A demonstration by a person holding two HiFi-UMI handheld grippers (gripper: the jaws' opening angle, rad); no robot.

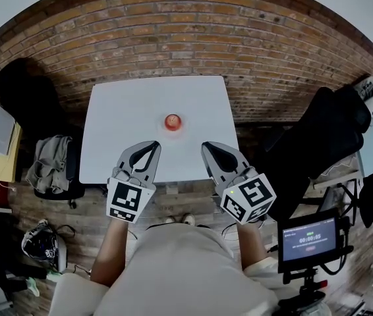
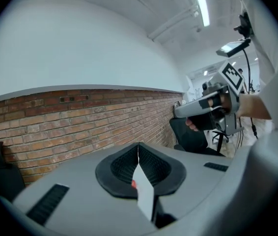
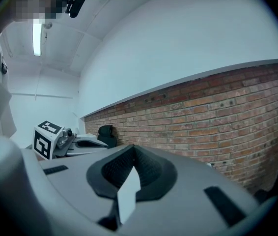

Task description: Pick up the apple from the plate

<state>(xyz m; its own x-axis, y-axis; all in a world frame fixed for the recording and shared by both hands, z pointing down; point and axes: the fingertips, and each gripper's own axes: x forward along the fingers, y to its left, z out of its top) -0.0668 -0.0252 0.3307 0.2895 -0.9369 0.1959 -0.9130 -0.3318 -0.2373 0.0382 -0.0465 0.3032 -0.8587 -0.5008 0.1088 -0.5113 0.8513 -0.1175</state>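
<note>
A red apple (image 1: 172, 120) sits on a small pale plate (image 1: 172, 130) near the middle of the white table (image 1: 120, 124). My left gripper (image 1: 152, 145) hovers over the table's near edge, left of and short of the apple, jaws shut and empty. My right gripper (image 1: 207, 147) mirrors it on the right, also shut with nothing held. In the left gripper view the shut gripper (image 2: 138, 144) shows a sliver of the red apple (image 2: 134, 184) through the slit below its tip. The right gripper view shows that gripper (image 3: 133, 147) closed, the apple hidden.
A chair draped with a grey jacket (image 1: 50, 160) stands left of the table, and a black office chair (image 1: 325, 133) to its right. A helmet (image 1: 40, 243) lies on the floor at left. A small monitor on a stand (image 1: 308, 239) is at lower right. A brick wall (image 1: 186, 25) lies beyond.
</note>
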